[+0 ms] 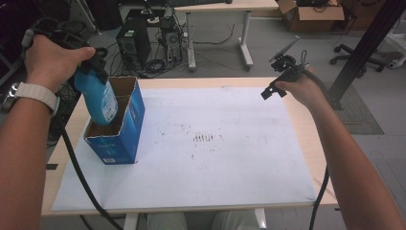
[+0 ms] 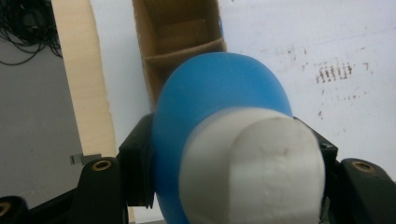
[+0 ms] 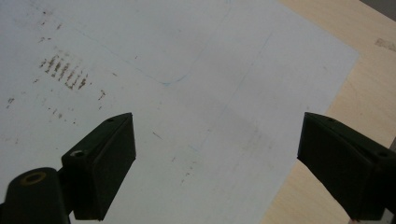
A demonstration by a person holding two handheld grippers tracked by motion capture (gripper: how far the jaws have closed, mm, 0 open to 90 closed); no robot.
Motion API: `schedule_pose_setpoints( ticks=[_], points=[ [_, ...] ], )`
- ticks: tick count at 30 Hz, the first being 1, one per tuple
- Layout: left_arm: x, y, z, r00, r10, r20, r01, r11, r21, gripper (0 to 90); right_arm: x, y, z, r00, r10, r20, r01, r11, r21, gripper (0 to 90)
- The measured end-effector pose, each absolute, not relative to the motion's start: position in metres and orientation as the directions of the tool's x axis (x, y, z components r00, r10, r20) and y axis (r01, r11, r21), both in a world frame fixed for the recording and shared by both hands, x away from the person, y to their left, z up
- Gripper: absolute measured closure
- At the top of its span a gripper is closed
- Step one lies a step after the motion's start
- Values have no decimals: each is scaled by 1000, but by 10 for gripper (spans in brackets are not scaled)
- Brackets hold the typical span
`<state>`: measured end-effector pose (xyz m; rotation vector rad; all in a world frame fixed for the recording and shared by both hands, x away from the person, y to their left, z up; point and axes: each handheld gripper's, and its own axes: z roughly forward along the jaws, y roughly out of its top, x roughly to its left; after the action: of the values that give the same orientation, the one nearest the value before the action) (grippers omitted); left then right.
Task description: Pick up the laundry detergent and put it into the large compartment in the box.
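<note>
My left gripper [image 1: 91, 67] is shut on a blue bottle [image 1: 98, 100] with a white cap [image 2: 252, 168], gripping it near the top. The bottle hangs tilted, its bottom down inside an open blue cardboard box [image 1: 119, 139] at the table's left. In the left gripper view the bottle [image 2: 210, 93] sits between the jaws, above the box's brown divided inside [image 2: 180, 37]. My right gripper [image 1: 274, 91] is held above the table's far right part, open, with nothing between its jaws [image 3: 215, 158].
A white sheet [image 1: 201, 148] with brown smudges [image 1: 203, 139] covers most of the wooden table [image 1: 313, 139]. Beyond the far edge stand a computer tower [image 1: 131, 43], cables, a desk leg [image 1: 245, 38] and a black post [image 1: 361, 48].
</note>
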<state>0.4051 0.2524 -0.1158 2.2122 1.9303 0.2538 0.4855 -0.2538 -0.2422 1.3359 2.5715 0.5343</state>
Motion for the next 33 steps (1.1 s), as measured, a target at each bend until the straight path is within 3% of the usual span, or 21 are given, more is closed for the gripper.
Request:
schedule_pose_setpoints(
  ticks=[33],
  points=[
    [425, 257, -235, 161, 987, -4, 964, -157, 213, 377, 488, -260, -254, -559, 829, 3, 766, 515, 385, 114]
  ],
)
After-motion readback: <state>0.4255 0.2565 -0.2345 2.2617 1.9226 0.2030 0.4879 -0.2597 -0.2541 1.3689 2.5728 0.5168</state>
